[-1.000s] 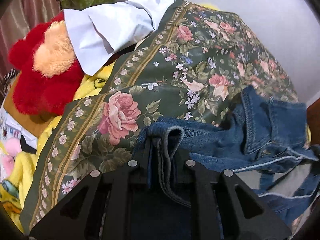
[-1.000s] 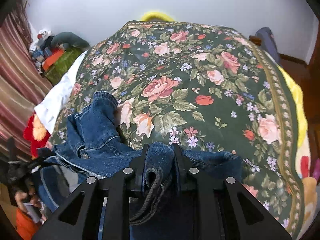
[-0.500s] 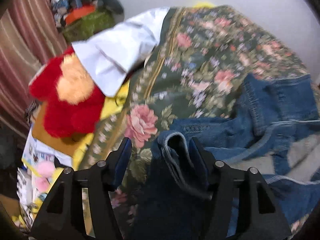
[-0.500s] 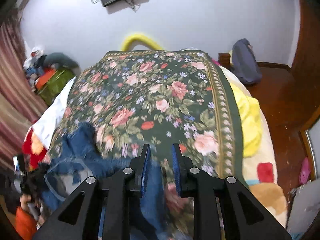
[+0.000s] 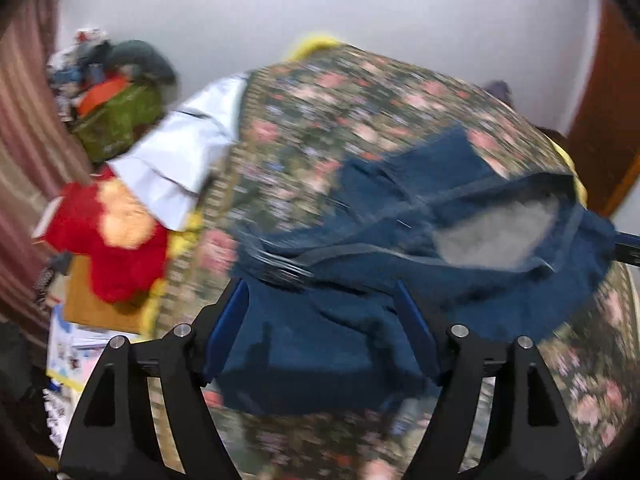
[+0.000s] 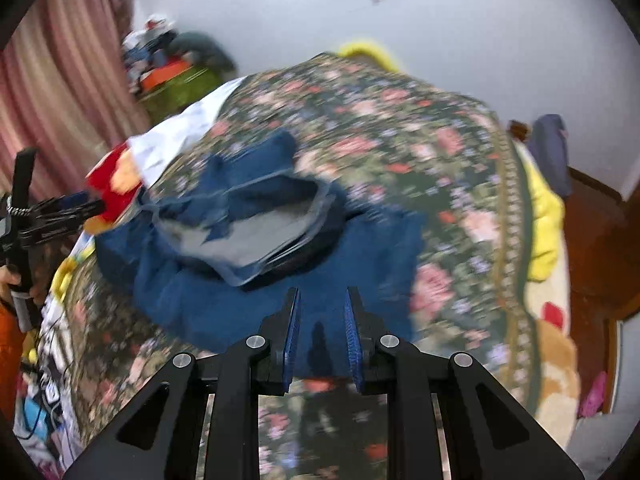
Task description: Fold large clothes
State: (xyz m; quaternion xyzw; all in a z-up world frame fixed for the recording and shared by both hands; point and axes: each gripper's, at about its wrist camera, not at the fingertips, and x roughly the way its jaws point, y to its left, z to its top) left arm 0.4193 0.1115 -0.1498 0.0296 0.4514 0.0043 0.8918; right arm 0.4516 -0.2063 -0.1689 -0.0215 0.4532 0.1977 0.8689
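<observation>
A blue denim garment [image 5: 400, 240] lies spread on the floral bedspread [image 5: 360, 112], its grey inside [image 6: 260, 240] showing. My left gripper [image 5: 320, 292] hovers over the near edge of the denim. Its jaws are opening wide and the pads [image 5: 228, 320] do not press on the cloth. My right gripper [image 6: 322, 292] is shut narrowly on the denim's near edge [image 6: 320, 352]. In the left wrist view the right gripper [image 5: 628, 244] shows at the garment's far right corner. The left gripper [image 6: 80, 206] appears at the left in the right wrist view. Both views are blurred.
A red plush toy [image 5: 116, 240] and a white cloth [image 5: 180, 160] lie at the bed's left side. A green bag with piled things [image 5: 120, 116] stands by the curtain [image 6: 60, 100]. A yellow blanket [image 6: 540, 216] hangs off the right side, above a wooden floor [image 6: 592, 240].
The left jaws have opened wide and let go of the denim hem. Both grippers rose and pulled back, and the denim now lies spread wider on the bed.
</observation>
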